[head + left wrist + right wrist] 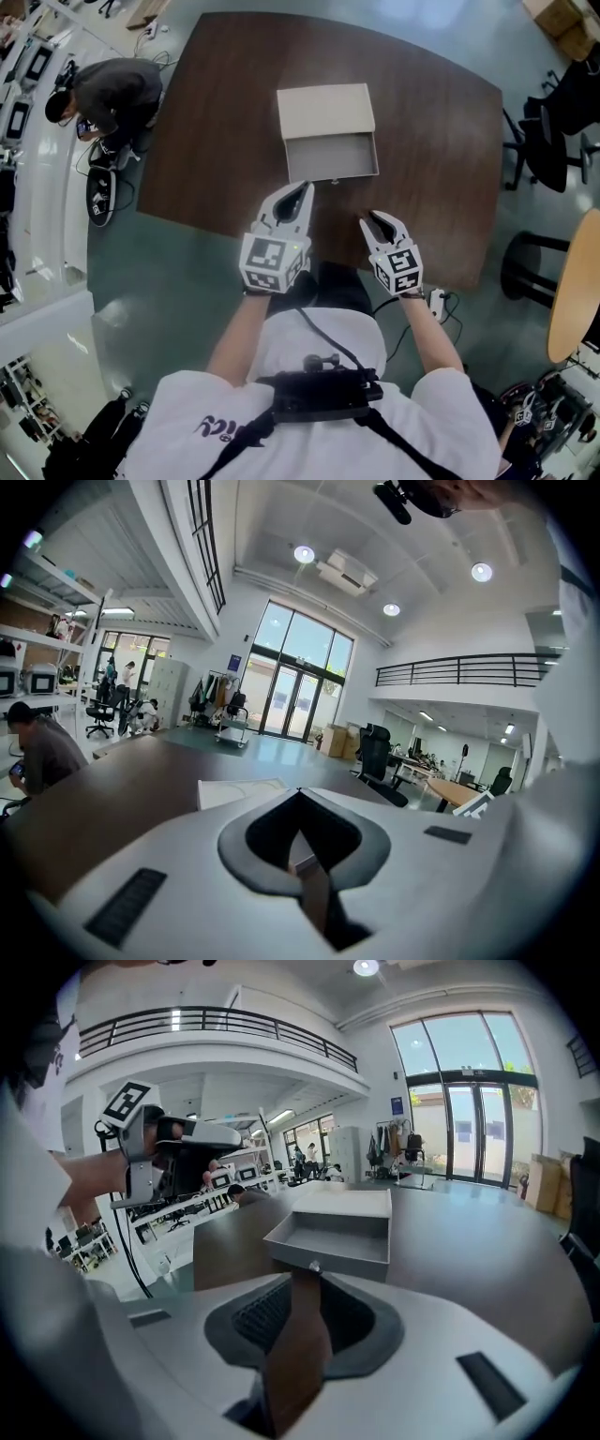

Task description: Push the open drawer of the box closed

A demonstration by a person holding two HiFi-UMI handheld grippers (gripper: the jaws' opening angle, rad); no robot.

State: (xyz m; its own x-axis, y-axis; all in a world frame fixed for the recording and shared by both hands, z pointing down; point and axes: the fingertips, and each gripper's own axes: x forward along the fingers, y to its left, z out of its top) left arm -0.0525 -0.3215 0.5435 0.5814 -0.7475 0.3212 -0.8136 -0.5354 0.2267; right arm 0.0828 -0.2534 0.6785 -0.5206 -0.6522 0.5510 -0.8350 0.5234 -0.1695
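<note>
A white box (325, 108) stands in the middle of the dark brown table (216, 122). Its grey drawer (331, 157) is pulled out toward me, empty, with a small knob (314, 1267) on its front. My left gripper (298, 191) is held just short of the drawer's front left part, jaws together and empty. The right gripper (376, 221) hovers over the table's near edge, right of the drawer and further back, also shut and empty. In the right gripper view the drawer (333, 1239) lies straight ahead, with the left gripper (202, 1143) raised at the left.
A person in dark clothes (112, 94) crouches beside the table's left edge. Black office chairs (553, 131) stand to the right, with a black stool (536, 267) and a round wooden table (577, 291) nearer me. A cable hangs from my chest rig (323, 394).
</note>
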